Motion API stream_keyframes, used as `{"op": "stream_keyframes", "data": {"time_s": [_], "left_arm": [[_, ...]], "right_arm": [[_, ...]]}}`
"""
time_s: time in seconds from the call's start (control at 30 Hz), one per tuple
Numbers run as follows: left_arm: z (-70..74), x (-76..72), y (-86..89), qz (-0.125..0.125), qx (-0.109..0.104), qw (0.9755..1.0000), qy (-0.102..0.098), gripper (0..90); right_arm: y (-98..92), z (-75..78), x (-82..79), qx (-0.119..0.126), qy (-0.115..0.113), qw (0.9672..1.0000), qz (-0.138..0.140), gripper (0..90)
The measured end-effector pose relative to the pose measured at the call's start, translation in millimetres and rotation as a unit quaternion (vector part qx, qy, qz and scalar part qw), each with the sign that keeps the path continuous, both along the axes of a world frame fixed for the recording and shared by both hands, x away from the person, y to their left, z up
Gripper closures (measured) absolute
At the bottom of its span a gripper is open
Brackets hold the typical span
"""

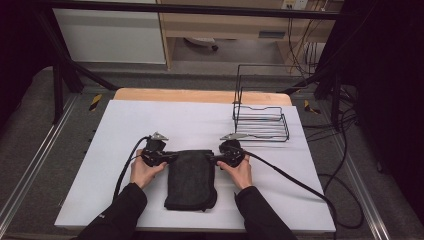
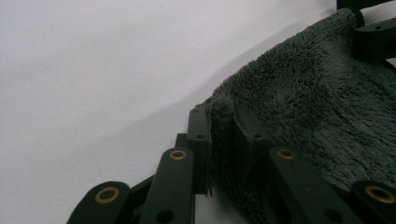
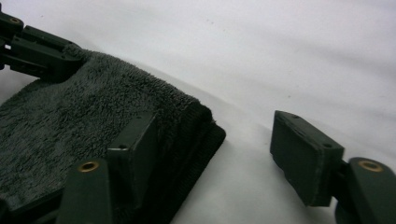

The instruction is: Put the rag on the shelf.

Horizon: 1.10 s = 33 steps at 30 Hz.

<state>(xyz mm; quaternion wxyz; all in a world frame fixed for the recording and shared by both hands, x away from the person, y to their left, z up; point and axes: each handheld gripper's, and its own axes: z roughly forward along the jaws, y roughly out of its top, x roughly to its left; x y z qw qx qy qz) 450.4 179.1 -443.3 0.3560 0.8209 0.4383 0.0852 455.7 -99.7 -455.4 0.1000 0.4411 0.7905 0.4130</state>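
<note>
A dark grey folded towel [image 1: 191, 180] lies on the white table top [image 1: 200, 120], in front of the person. My left gripper [image 1: 172, 156] is at the towel's far left corner. In the left gripper view the left gripper [image 2: 219, 128] is shut on that corner, with the towel [image 2: 303, 93] pinched between both pads. My right gripper [image 1: 210, 157] is at the far right corner. The right gripper [image 3: 215, 135] stands open around that corner: one jaw rests on top of the towel [image 3: 70, 116], the other stands well apart over bare table.
A black wire rack [image 1: 260, 122] stands at the back right of the table top. Cables trail from both grippers off the left and right sides. A wooden edge [image 1: 200, 95] runs along the back.
</note>
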Motion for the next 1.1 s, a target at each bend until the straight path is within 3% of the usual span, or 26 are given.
{"op": "stream_keyframes", "data": {"time_s": [0.17,0.27,0.4,0.57,0.8,1.0,1.1], "left_arm": [[0.0,-0.1,-0.2,-0.001,0.0,1.0,-0.001,77.2],[-0.2,0.2,0.3,-0.002,-0.002,1.0,-0.001,77.2],[-0.1,0.1,0.4,-0.003,-0.001,1.0,-0.001,77.4],[-0.2,1.5,2.8,-0.003,-0.013,0.9999,0.009,79.0],[3.0,1.6,6.9,-0.002,-0.027,0.9995,0.015,81.2],[17.1,-5.7,12.0,-0.007,-0.051,0.9986,-0.009,81.6],[22.9,-10.1,13.4,-0.012,-0.054,0.9983,-0.02,81.6]], "right_arm": [[3.1,-2.3,-1.7,0.006,-0.001,0.9999,0.009,43.5],[5.2,-2.2,-3.3,0.016,0.009,0.9997,0.015,53.4],[6.5,-1.7,-3.3,0.023,0.022,0.9994,0.013,60.1],[6.3,-1.9,-2.3,0.044,0.051,0.9976,0.015,72.6],[5.2,1.4,-3.5,0.048,0.055,0.9972,0.016,77.5],[3.2,9.6,-7.2,0.054,0.041,0.9976,0.017,78.0],[2.1,16.2,-10.2,0.061,0.033,0.9974,0.019,78.0]]}}
